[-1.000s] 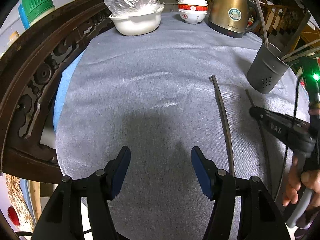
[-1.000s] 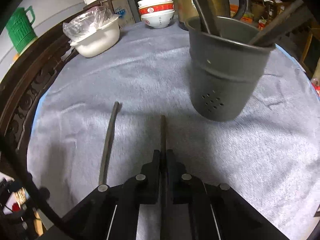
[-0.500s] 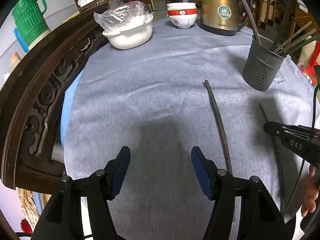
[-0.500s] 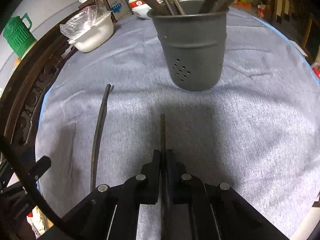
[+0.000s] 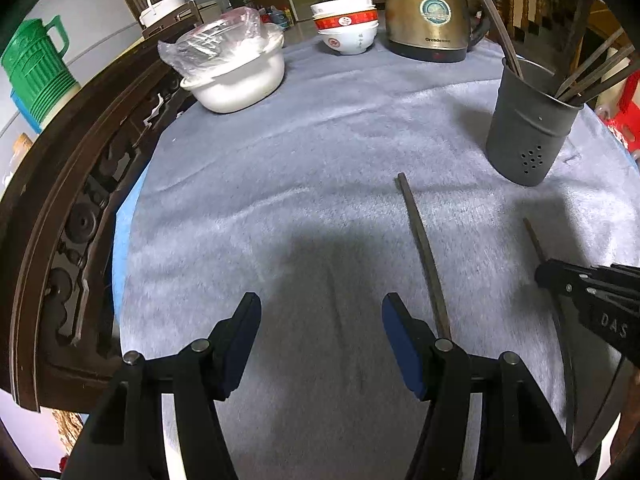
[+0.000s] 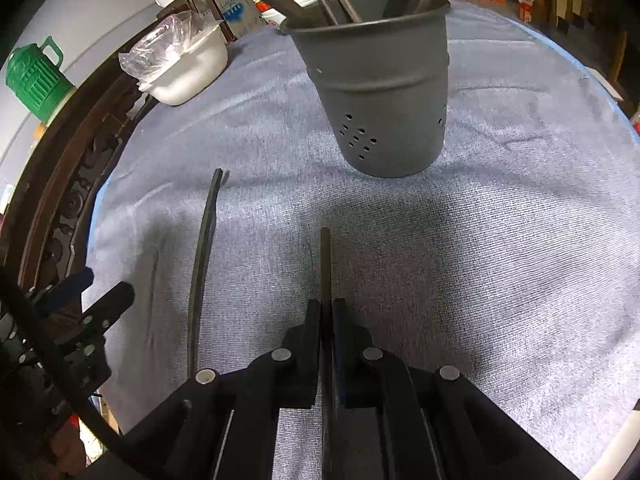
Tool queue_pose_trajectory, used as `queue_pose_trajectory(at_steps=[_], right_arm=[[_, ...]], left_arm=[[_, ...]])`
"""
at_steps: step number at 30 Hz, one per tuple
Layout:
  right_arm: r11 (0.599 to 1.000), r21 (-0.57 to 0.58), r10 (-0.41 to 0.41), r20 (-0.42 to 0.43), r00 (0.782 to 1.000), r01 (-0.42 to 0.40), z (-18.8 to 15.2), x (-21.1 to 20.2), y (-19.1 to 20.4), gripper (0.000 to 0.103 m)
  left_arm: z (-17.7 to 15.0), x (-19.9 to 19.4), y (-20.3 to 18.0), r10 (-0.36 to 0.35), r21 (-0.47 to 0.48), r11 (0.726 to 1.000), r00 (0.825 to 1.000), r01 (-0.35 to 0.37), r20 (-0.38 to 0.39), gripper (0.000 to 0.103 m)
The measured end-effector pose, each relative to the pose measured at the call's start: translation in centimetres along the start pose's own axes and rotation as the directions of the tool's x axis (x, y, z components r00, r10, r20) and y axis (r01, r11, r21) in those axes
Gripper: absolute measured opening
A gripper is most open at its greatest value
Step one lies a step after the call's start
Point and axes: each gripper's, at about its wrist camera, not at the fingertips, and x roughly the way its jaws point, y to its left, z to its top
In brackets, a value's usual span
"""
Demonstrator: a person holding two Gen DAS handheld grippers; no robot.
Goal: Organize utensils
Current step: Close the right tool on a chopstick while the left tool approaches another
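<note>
Left wrist: we see our left gripper (image 5: 320, 336) with jaws apart and empty, and the kettle (image 5: 430, 8).
Right wrist: only here we see our right gripper (image 6: 328, 312) clamping a chopstick (image 6: 325, 256) near the utensil holder (image 6: 380, 92).

In the right wrist view we now see the grey holder (image 6: 376, 96) nearer the middle of the picture and farther off than a second ago, when it loomed large on the right. The loose chopstick (image 6: 202, 256) on the cloth lies farther left of the held chopstick (image 6: 325, 264). The left gripper (image 6: 86, 288) now shows at the left edge. In the left wrist view the right gripper (image 5: 540, 276) sits lower and the hand behind it has gone from sight.
</note>
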Motion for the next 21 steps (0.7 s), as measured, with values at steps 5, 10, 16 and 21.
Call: queue_pose_trajectory(at_steps=[5,10,16,21], right_arm=[[1.000,0.006,0.020,-0.008,1.000,-0.020,0.1,0.0,-0.2,0.008],[0.999,0.009,0.031,-0.014,0.999,-0.031,0.2,0.0,-0.4,0.008],[0.999,0.016,0.042,-0.017,0.999,-0.042,0.3,0.1,-0.6,0.008],[0.999,0.012,0.039,-0.013,0.999,-0.039,0.4,0.1,-0.6,0.008]], left_arm=[[0.9,0.4,-0.8,-0.003,0.012,1.000,1.000,0.003,-0.004,0.064],[1.6,0.9,-1.6,-0.010,0.023,1.000,1.000,0.010,-0.011,0.064],[2.4,1.8,-1.3,-0.064,0.000,0.998,0.997,0.064,-0.038,0.064],[3.6,2.5,-0.1,-0.197,-0.051,0.980,0.978,0.194,-0.072,0.064]])
